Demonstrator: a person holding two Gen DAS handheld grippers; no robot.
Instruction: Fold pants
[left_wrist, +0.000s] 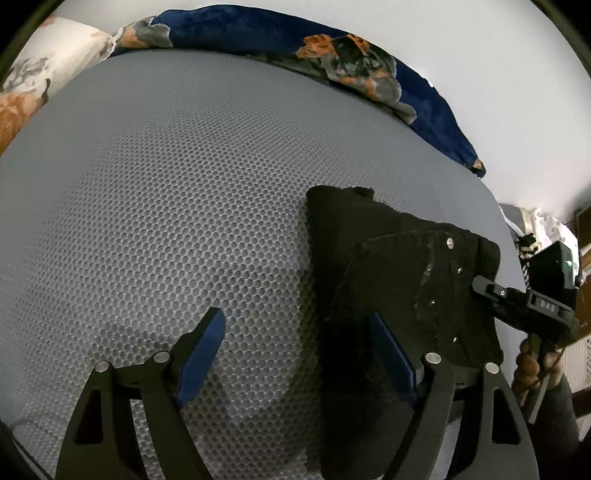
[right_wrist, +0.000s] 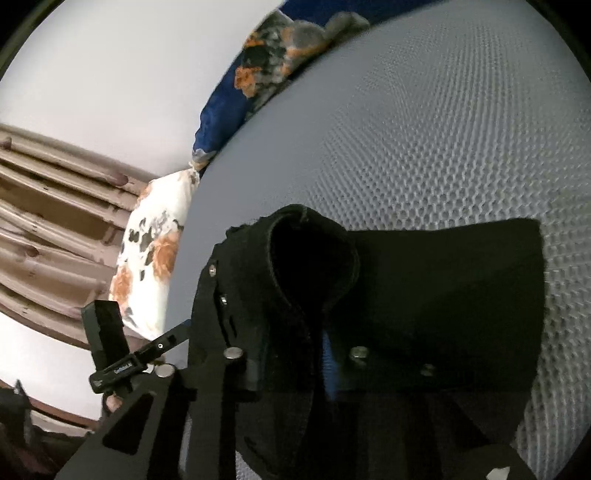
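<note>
Black pants (left_wrist: 388, 266) lie folded on the grey honeycomb mattress (left_wrist: 184, 206), waistband with metal buttons facing up. My left gripper (left_wrist: 297, 356) stands open at the pants' left edge: one blue pad rests over bare mattress, the other over the dark cloth. Nothing is pinched between them. My right gripper (right_wrist: 291, 369) is shut on the pants (right_wrist: 424, 288), a raised fold of waistband draped over its fingers and hiding most of them. In the left wrist view the right gripper (left_wrist: 480, 286) bites the pants' right edge, with a hand behind it.
A blue floral blanket (left_wrist: 288, 40) is bunched along the far edge of the mattress. A white floral pillow (right_wrist: 151, 258) sits at one corner, beside brown wooden slats (right_wrist: 48, 206). A pale wall rises behind.
</note>
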